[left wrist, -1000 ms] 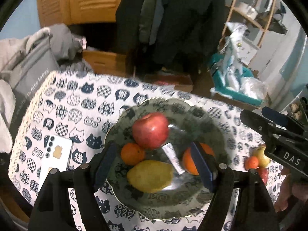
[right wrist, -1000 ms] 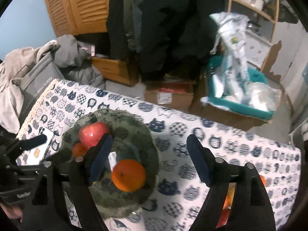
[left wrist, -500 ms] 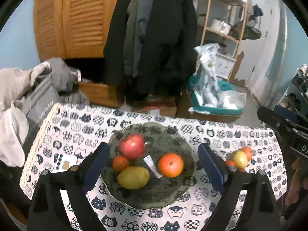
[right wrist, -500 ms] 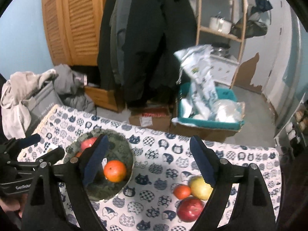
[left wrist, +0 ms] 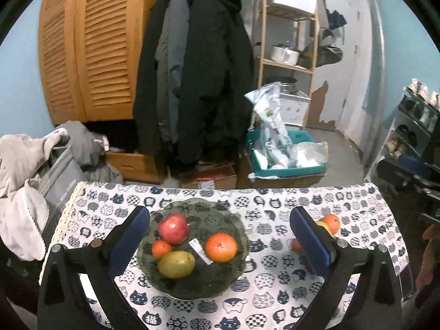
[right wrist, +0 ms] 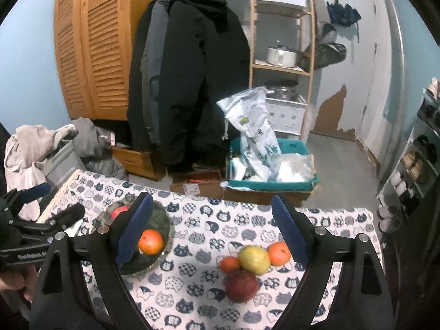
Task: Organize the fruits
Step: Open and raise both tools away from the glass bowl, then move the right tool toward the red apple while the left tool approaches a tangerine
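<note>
Both grippers, left [left wrist: 218, 236] and right [right wrist: 211, 224], hang wide and empty above the table; four loose fruits [right wrist: 254, 264] lie beside the plate [left wrist: 236, 269]: descend squarely, grip one gently.

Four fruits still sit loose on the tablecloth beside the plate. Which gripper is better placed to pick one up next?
Probably the right gripper: open and empty, with the loose fruit pile between its fingers. The left gripper, also open, frames the plate instead.

Right finger pad [left wrist: 309, 240] hides most of the loose fruit [left wrist: 331, 222] at three o'clock — plate [right wrist: 162, 220] half-covered in the right-wrist view.
</note>
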### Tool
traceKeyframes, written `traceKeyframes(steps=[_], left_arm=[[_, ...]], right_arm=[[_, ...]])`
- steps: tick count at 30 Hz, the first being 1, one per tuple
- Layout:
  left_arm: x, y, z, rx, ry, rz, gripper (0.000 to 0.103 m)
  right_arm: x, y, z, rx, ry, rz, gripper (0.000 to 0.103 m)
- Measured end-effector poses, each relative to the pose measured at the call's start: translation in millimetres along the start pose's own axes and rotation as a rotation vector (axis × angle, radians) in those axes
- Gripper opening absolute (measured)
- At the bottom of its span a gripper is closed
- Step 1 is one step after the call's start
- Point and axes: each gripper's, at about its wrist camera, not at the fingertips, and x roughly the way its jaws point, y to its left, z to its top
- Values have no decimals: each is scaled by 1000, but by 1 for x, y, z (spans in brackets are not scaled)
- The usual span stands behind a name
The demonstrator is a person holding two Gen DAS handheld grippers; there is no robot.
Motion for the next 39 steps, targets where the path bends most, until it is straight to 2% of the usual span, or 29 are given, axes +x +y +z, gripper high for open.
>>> traceKeyframes(steps=[7,18,30,39], left_arm=[[-5,-21,0,33,-13,-34,103],[16,-44,-9,65,53,-55,103],[77,-62,-44,102,212,-29,103],[131,-69,-77,93,346,-3,103]], right_arm=[[-13,-25,-13,23,6,-57,87],[-7,-47,-32,45,46,-108,87],[58,-64,-73,89,242,-86,87],[108,-74,-117,96,400,-109,87]])
